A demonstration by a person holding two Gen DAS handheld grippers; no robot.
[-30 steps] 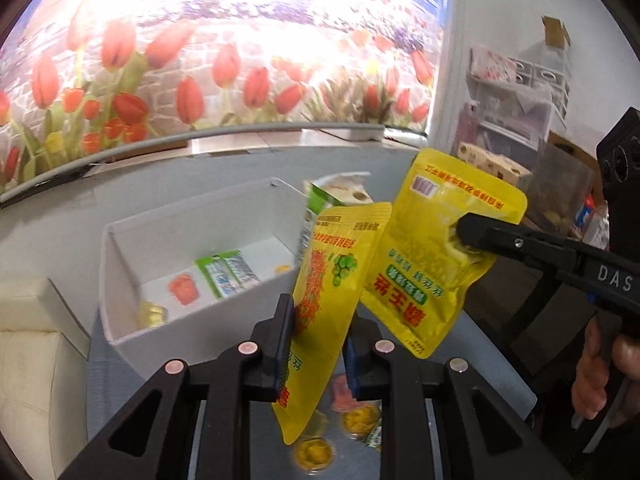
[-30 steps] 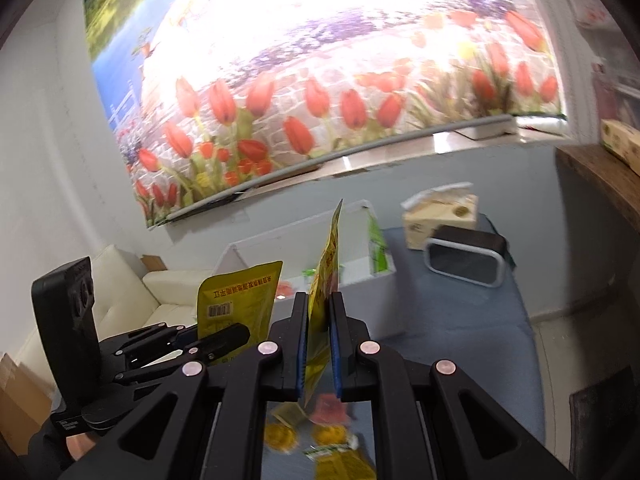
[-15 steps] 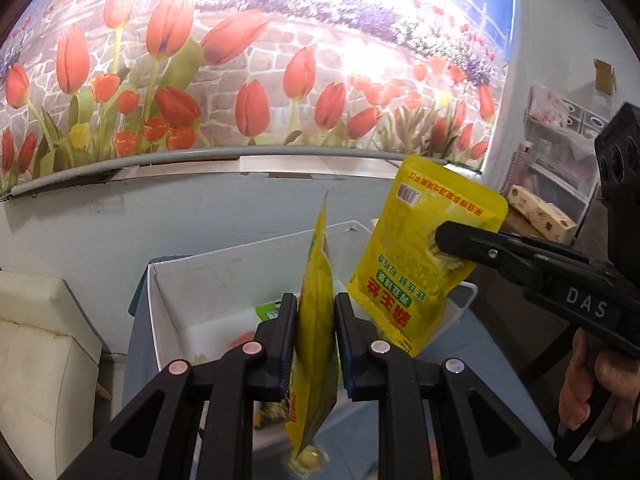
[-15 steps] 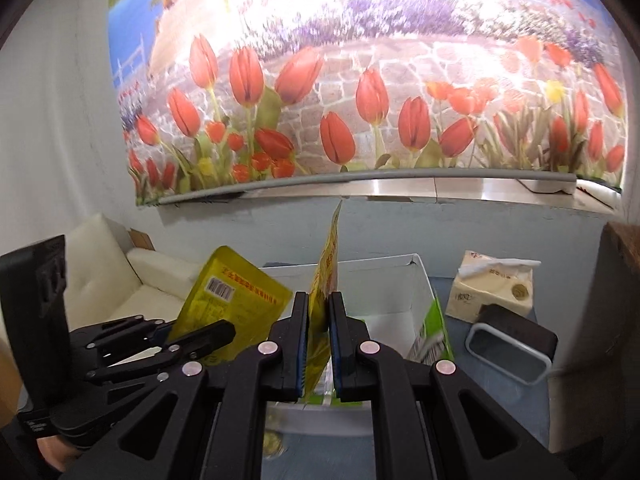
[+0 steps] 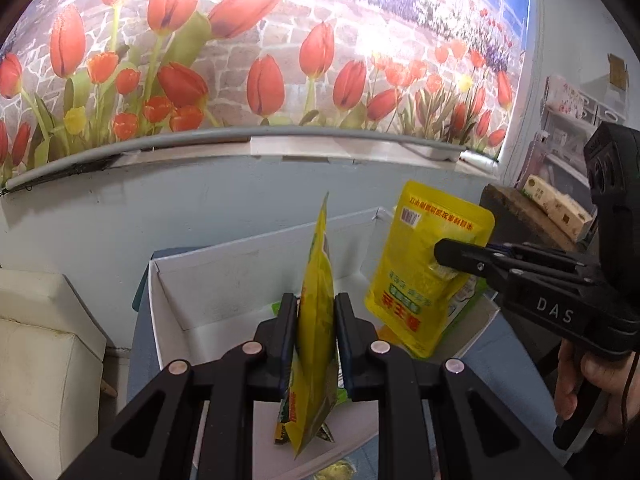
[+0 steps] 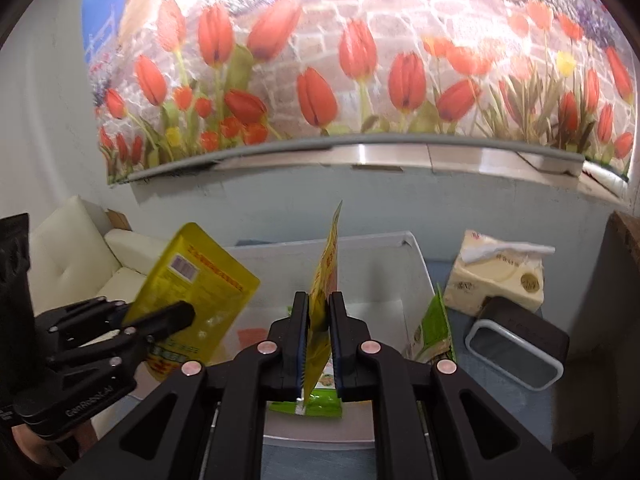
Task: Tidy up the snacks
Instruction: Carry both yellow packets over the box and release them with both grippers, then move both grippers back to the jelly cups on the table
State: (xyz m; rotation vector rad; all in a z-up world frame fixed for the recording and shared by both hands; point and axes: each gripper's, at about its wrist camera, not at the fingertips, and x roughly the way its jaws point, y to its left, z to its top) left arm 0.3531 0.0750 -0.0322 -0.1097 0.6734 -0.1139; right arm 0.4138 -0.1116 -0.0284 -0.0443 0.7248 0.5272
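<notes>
1. Left gripper [image 5: 316, 320]: jaws closed nearly together on a yellow pouch [image 5: 316, 300], held edge-on and upright between the black pads; the pouch's lower end hangs over the inside of the white box [image 5: 224, 276]
2. Right gripper [image 6: 319, 328]: jaws pressed narrowly on a second yellow pouch [image 6: 326, 276], also edge-on and upright, its top corner rising above the far wall of the box
3. Second yellow pouch, seen from the left wrist camera: flat face toward the lens with red and green print, pinched near its right edge, held above the right end of the box
4. First yellow pouch, seen from the right wrist camera: barcode face showing, tilted, held over the left end of the box
5. White box: open-topped, standing on a blue table [image 6: 448, 412]; a green packet [image 6: 316, 402] lies on its floor
6. Green bag [image 6: 434, 332]: leaning against the right wall of the box
7. Tissue pack [image 6: 496, 276]: on the table, right of the box
8. Dark container [image 6: 520, 348]: just beside the tissue pack, opening toward the camera
9. Tulip mural [image 5: 260, 52]: on the wall behind
10. White sofa [image 5: 44, 340]: left of the table
</notes>
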